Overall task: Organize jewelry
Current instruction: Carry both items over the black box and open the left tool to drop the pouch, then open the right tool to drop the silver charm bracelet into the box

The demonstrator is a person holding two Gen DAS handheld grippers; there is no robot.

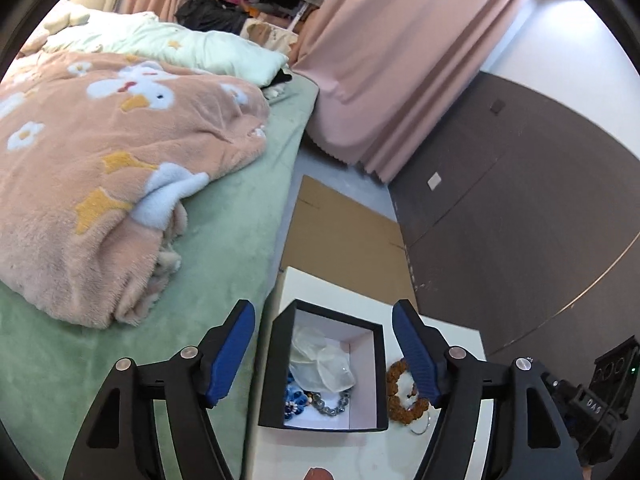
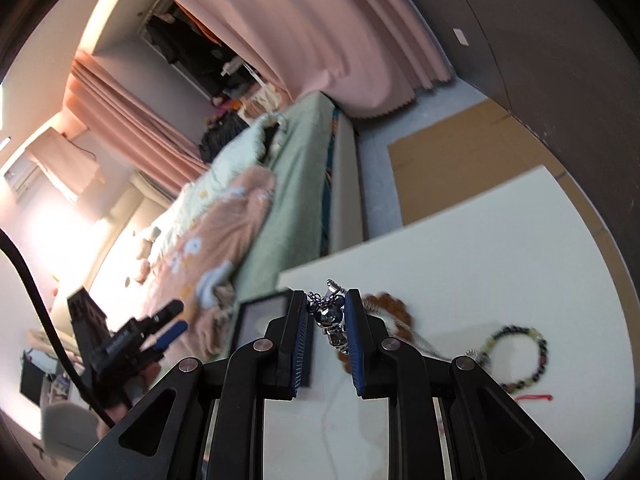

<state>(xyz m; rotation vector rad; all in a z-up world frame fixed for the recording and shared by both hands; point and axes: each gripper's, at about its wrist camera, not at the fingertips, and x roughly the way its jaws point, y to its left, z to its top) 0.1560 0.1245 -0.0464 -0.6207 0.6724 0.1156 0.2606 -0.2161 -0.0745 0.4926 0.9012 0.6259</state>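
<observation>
Clamped in the right gripper (image 2: 327, 316), jaws nearly closed: a silver metal mouse-shaped charm on a fine chain (image 2: 330, 314), lifted above the white tabletop (image 2: 500, 248). Left and ahead of it, the open black square box with pale pink lining (image 2: 262, 312). Spread wide and empty over that box (image 1: 280, 364), the left gripper (image 1: 324, 352). Left out, just right of the box, a brown beaded bracelet (image 1: 396, 392).
</observation>
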